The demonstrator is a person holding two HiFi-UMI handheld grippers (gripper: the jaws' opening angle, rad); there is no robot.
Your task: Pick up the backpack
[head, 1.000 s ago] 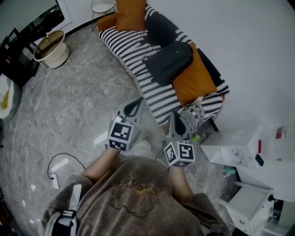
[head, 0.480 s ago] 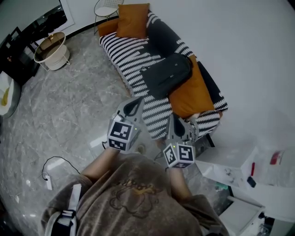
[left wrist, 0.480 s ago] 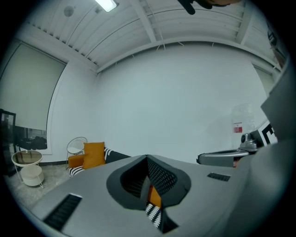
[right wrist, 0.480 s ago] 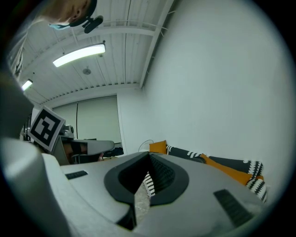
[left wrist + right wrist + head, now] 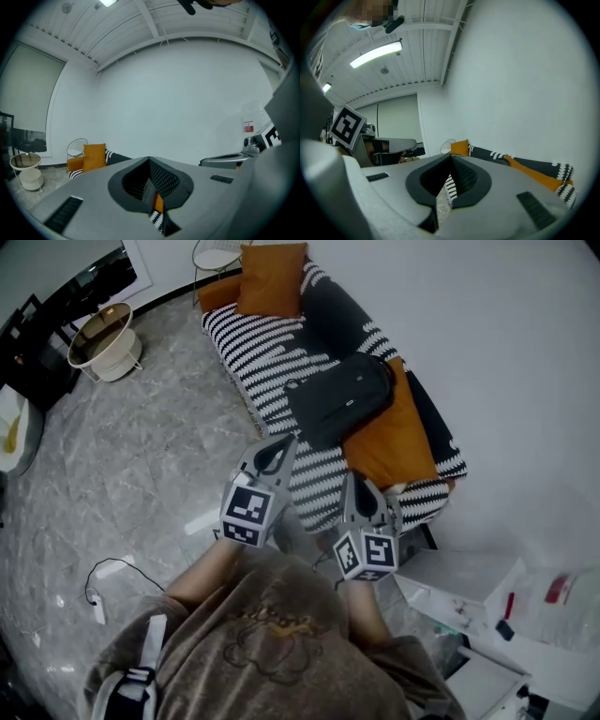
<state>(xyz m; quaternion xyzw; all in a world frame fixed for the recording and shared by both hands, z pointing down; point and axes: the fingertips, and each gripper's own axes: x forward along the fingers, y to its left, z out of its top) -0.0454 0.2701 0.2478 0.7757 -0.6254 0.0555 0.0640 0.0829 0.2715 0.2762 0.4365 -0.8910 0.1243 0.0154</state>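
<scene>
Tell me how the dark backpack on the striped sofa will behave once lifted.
The backpack lies flat across the sofa and an orange cushion, so it is probably soft and will sag if gripped at one edge. It looks thin, likely fairly empty and light. Its fabric seems matte, so slipping looks unlikely.

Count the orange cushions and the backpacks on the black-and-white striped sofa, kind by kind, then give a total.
Orange fabric cushions: 3
Dark grey backpack: 1
Total: 4
</scene>
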